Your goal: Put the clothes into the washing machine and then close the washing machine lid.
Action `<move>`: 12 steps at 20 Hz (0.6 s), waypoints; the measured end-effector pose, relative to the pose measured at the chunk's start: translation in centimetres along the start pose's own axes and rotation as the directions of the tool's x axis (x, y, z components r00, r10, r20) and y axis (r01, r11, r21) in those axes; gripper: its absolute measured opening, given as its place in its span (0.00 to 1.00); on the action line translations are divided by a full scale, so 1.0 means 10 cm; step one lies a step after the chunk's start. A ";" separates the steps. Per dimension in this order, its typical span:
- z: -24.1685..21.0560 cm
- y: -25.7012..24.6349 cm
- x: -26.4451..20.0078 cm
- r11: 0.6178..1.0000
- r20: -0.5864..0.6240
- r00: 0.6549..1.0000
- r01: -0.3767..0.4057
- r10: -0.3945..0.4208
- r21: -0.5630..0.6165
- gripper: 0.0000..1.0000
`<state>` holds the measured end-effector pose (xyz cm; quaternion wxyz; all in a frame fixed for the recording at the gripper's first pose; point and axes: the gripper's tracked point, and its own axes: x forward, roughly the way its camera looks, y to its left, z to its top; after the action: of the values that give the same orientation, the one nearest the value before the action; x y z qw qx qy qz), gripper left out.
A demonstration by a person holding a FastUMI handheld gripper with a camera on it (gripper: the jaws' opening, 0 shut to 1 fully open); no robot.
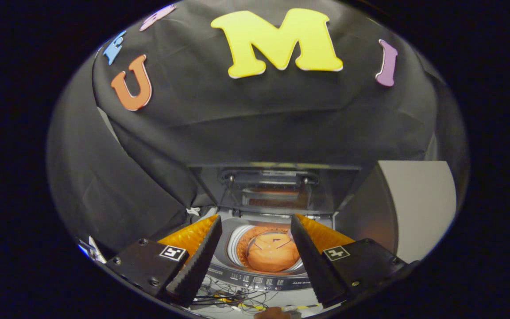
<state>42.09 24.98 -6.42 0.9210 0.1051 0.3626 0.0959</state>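
My gripper (255, 235) is wide open and it holds nothing; the two fingers (199, 257) stand well apart, with free space between them. Through this gap, and lower than the fingertips, I see the washing machine (255, 279), which is a top-loading one. In its round drum (237, 241) lie the orange clothes (272, 252), gathered as one soft heap; they are inside the drum already, not touching my fingers. On the near edge of the machine, just under the gap of the fingers, runs the control panel (259, 280) with small buttons, which I cannot read. Nearer to me than the panel lie some thin cables (233, 297), tangled together. Beyond the drum the washing machine lid (277, 186) stands upright and open, and its dark glossy face gives back an orange reflection. To the right of the lid, beyond my right finger, there is a pale grey panel (414, 204) standing upright. Behind all of this, and to the left of my left finger, hangs the black cloth (237, 124) of the booth wall, with some folds in it.
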 end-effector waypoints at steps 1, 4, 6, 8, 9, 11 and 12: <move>0.09 0.00 -0.09 1.000 0.019 1.000 0.009 -0.009 0.002 0.98; 0.31 0.05 -0.28 1.000 0.073 0.997 0.018 -0.019 0.009 0.97; 0.42 0.04 -0.35 0.999 0.090 0.995 0.033 -0.034 0.015 0.98; 0.50 0.04 -0.32 0.999 0.093 0.995 0.033 -0.035 0.027 0.98; 0.54 0.02 -0.26 0.999 0.094 0.995 0.037 -0.040 0.035 0.98; 0.64 -0.03 -0.10 0.998 0.089 0.995 0.034 -0.039 0.055 0.98; 0.66 -0.04 0.02 0.997 0.080 0.996 0.028 -0.033 0.066 0.98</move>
<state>46.80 23.79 -1.90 0.9325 0.1331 0.3293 0.0659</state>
